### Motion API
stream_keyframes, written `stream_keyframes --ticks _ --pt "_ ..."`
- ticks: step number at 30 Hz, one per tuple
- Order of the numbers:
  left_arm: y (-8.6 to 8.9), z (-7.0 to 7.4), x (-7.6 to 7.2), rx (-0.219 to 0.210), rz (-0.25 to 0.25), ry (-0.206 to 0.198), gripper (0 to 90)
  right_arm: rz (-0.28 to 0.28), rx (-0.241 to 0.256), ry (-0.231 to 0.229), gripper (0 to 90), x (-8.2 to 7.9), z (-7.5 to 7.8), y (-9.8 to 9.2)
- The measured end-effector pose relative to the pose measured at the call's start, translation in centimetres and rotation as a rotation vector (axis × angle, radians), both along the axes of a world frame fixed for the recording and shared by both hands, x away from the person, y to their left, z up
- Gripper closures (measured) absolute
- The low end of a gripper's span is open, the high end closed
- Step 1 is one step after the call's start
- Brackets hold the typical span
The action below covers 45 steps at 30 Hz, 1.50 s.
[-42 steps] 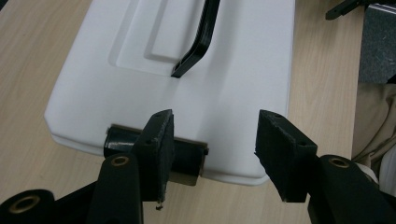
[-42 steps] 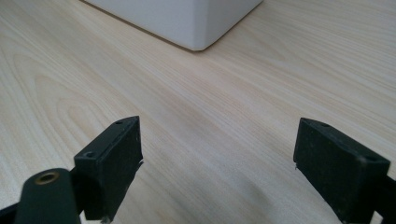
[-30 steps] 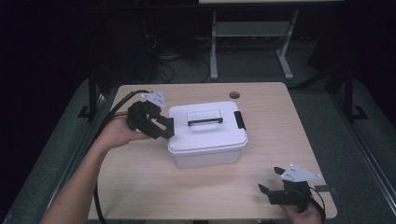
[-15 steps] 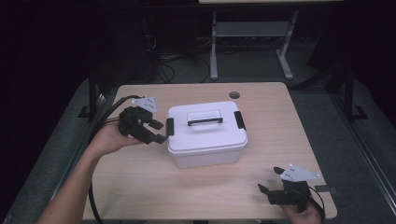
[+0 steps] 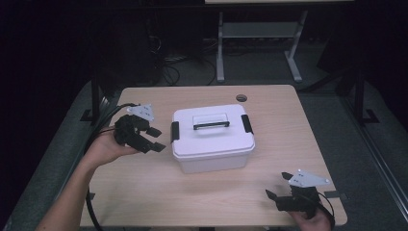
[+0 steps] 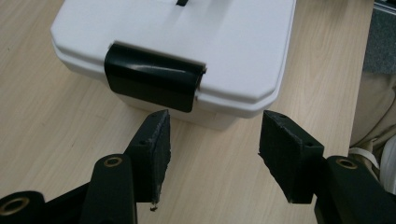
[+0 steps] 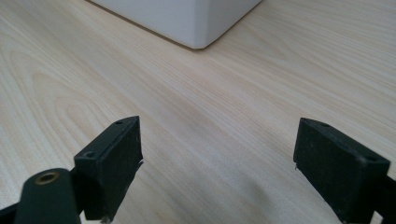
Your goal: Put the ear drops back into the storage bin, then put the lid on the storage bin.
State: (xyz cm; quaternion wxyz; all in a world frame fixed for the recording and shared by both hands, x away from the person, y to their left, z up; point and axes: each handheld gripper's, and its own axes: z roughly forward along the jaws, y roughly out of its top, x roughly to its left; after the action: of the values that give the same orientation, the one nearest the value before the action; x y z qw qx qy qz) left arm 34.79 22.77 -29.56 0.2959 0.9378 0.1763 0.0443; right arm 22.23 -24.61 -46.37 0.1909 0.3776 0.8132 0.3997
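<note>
The white lidded storage box (image 5: 211, 137) sat mid-desk, its black side latch (image 6: 152, 82) just ahead of the left tongs (image 5: 156, 138), which stood open and empty, not touching it. The right tongs (image 5: 278, 188) were open too, holding nothing, well apart from the box near the desk (image 5: 159, 192) edge.
</note>
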Motion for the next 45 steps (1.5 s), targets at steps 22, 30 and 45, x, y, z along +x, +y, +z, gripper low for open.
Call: stream_keyframes --ticks 22,30,45 --pt "3.0 -1.6 -1.7 -0.014 0.051 -0.002 41.7 -0.004 -0.007 -0.004 14.9 0.0 0.0 0.1" --pt "3.8 -2.7 -2.3 -0.017 0.071 0.003 41.4 -0.008 -0.013 -0.004 14.8 0.1 0.0 0.1" --pt "4.0 -4.9 -3.1 -0.031 0.085 0.011 40.5 -0.011 -0.015 -0.002 14.8 0.1 0.0 0.2"
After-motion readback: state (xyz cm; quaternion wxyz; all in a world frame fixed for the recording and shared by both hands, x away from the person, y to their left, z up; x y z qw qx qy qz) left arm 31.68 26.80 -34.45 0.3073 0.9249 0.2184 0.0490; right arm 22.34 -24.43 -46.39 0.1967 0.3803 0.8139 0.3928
